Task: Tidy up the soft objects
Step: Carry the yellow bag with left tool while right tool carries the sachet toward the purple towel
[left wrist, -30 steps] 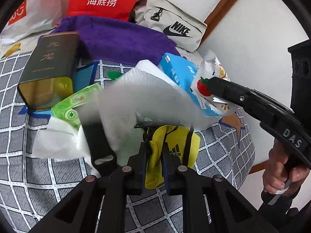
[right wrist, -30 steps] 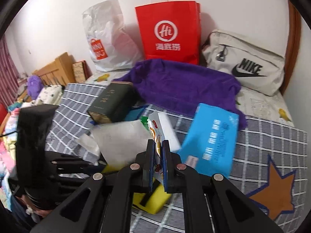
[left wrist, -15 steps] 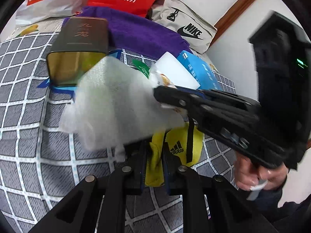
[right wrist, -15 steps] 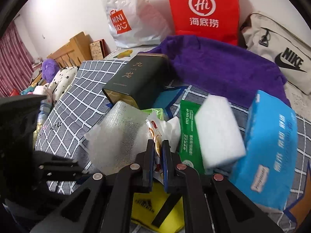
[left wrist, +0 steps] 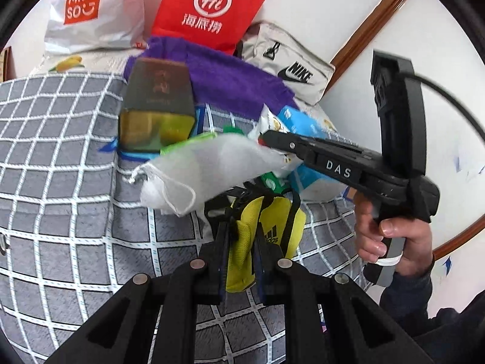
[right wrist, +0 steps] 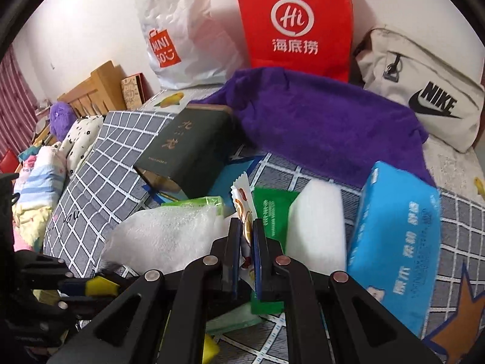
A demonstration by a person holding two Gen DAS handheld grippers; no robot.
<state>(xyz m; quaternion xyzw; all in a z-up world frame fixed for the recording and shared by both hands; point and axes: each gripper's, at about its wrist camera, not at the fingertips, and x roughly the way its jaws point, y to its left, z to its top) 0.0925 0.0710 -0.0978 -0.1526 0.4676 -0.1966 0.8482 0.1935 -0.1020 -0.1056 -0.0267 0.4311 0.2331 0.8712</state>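
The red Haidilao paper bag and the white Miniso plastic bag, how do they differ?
The red Haidilao paper bag is stiff, flat-faced and upright; the white Miniso plastic bag is crinkled and slumped. The red one carries white print, the white one an orange logo. Both lean against the wall behind the purple fuzzy blanket.

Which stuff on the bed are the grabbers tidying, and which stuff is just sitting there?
Being tidied: yellow pouch in left gripper; snack packet in right gripper; white mesh bag.

Just sitting: red bag, Nike bag, dark box.
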